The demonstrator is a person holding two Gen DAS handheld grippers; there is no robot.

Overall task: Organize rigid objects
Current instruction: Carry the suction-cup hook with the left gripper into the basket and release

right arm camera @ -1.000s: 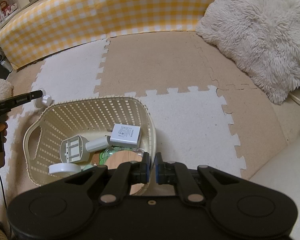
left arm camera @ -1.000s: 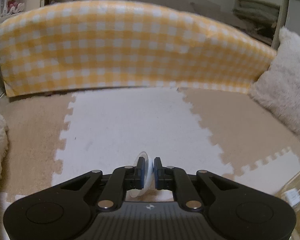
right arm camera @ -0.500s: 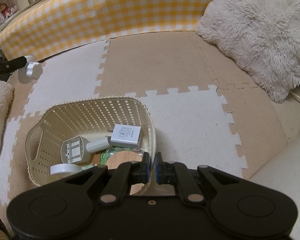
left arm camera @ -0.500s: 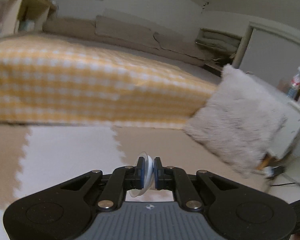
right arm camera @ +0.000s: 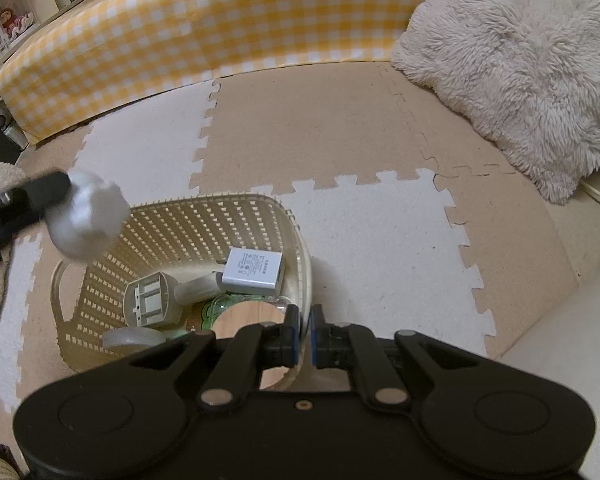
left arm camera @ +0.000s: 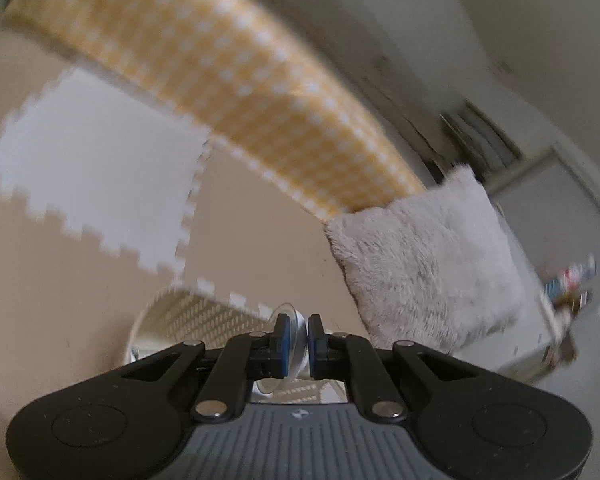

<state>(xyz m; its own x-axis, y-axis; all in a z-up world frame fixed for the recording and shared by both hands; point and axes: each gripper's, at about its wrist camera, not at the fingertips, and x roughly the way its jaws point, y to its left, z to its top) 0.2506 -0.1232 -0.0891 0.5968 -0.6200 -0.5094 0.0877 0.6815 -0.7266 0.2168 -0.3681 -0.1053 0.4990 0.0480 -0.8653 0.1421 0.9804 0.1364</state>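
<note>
Left gripper (right arm camera: 66, 190), clamped on white suction-cup knob (right arm camera: 86, 222), now swung over basket (right arm camera: 180, 222), ready for drop; right gripper (right arm camera: 305, 334) shut, empty.

- The white charger (right arm camera: 253, 272) in the basket (right arm camera: 180, 216) carries rows of small grey print and round marks on its upper face; none of it can be read.
- No other text shows.

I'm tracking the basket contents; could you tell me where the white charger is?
In the right wrist view, the white charger lies inside the basket against its right wall, above the wooden lid.
</note>
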